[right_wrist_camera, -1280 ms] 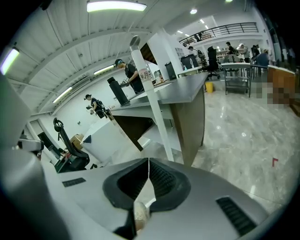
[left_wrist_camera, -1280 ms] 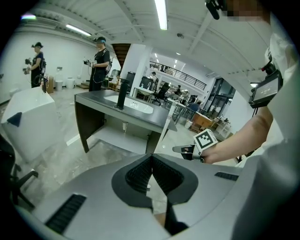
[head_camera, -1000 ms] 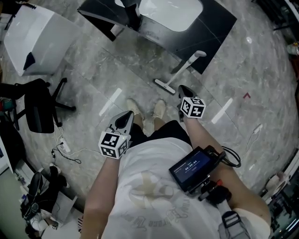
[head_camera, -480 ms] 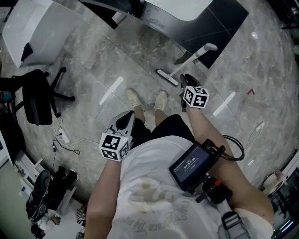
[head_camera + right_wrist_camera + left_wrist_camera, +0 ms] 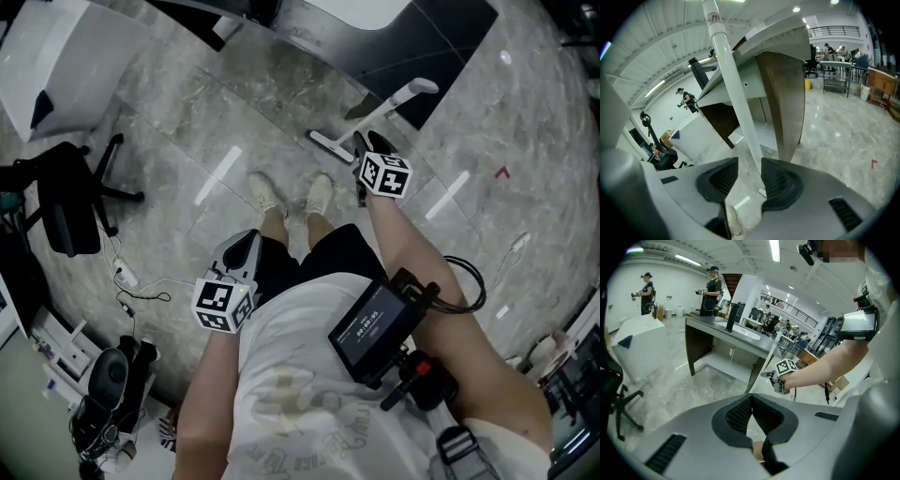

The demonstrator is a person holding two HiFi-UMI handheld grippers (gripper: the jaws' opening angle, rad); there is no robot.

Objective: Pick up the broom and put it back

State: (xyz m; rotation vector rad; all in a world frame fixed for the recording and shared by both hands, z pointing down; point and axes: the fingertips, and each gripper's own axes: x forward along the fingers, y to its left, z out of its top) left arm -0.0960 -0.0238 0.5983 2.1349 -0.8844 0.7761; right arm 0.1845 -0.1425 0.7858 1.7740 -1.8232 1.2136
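The broom (image 5: 380, 114) has a white handle and a flat white head on the floor; it leans against the dark desk (image 5: 450, 42). My right gripper (image 5: 361, 150) is low on the handle. In the right gripper view the handle (image 5: 736, 103) runs up between the jaws of that gripper (image 5: 749, 180). The jaws are opening: the handle lies near the right pad and is not pinched. My left gripper (image 5: 246, 246) hangs by the person's left hip, shut and empty, its tips together in the left gripper view (image 5: 751, 399).
The person's shoes (image 5: 319, 195) stand just left of the broom head. A black office chair (image 5: 66, 211) and a white box (image 5: 47, 75) are at the left, with cables (image 5: 131, 281) on the floor. Two people stand far off (image 5: 712, 284).
My right gripper has come in closer to the lower part of the broom handle. My left gripper has sunk a little beside the hip.
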